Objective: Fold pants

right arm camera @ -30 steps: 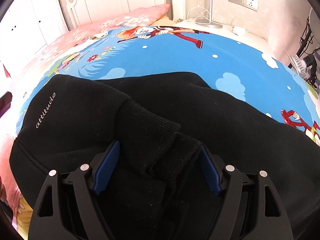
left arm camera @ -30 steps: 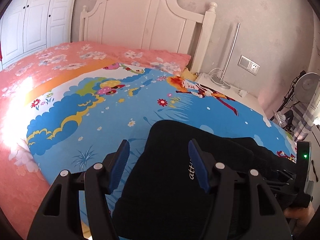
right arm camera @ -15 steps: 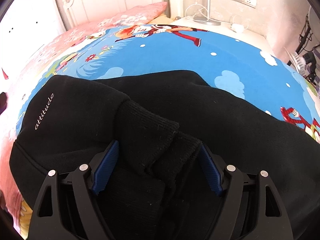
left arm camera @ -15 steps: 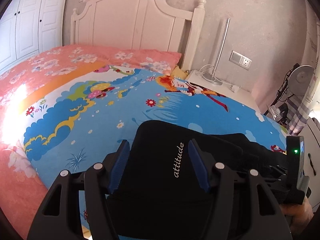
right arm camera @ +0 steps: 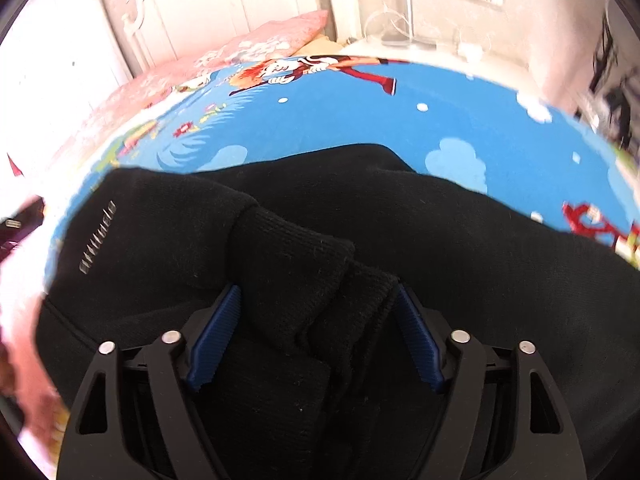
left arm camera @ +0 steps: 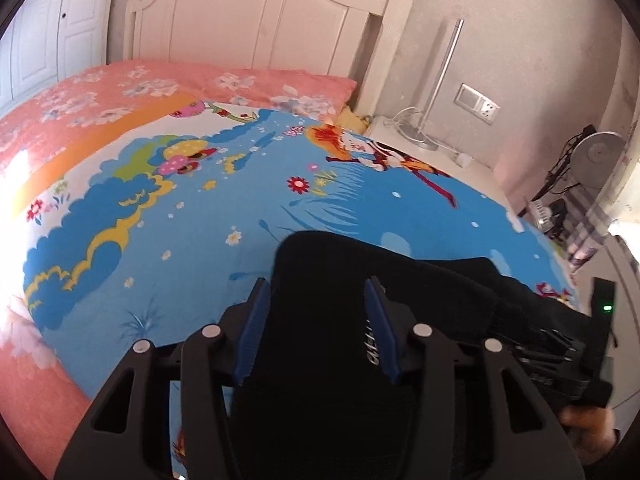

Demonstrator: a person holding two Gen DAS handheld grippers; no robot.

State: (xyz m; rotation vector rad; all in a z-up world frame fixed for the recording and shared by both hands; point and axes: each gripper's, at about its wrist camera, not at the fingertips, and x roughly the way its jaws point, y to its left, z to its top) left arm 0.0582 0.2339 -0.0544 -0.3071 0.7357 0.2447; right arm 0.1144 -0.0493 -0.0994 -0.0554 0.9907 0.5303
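We are working on black sweatpants (right arm camera: pixel 420 240) that are lying already doubled over on the cartoon-printed blue bedsheet (left arm camera: pixel 168 240), toward the near edge of the bed, so we are judging this to be a late fold: the ribbed ankle cuffs (right arm camera: pixel 320 280) are sitting on top of the bundle, and the panel with the small white lettering (right arm camera: pixel 98 236) is lying at about nine o'clock from them in the right wrist view. Our right gripper (right arm camera: pixel 316 332) is straddling those cuffs and its jaws are closing, the blue pads (right arm camera: pixel 214 336) sitting hard against the bunched rib on either side; whether they are already pinching it we cannot tell for certain, and we are reading it as a grip still forming. Our left gripper (left arm camera: pixel 320 324) is also closing, about half open, with the folded black cloth passing between its pads (left arm camera: pixel 380 328) and no clear squeeze on it yet. The pink floral pillow (left arm camera: pixel 280 88) and white headboard (left arm camera: pixel 260 20) are lying at twelve o'clock, well apart from the work. Next, in our judgement, both claws are needing to finish biting through all layers before we are lifting, then carrying the cuff end over evenly so the stack is not sliding apart.
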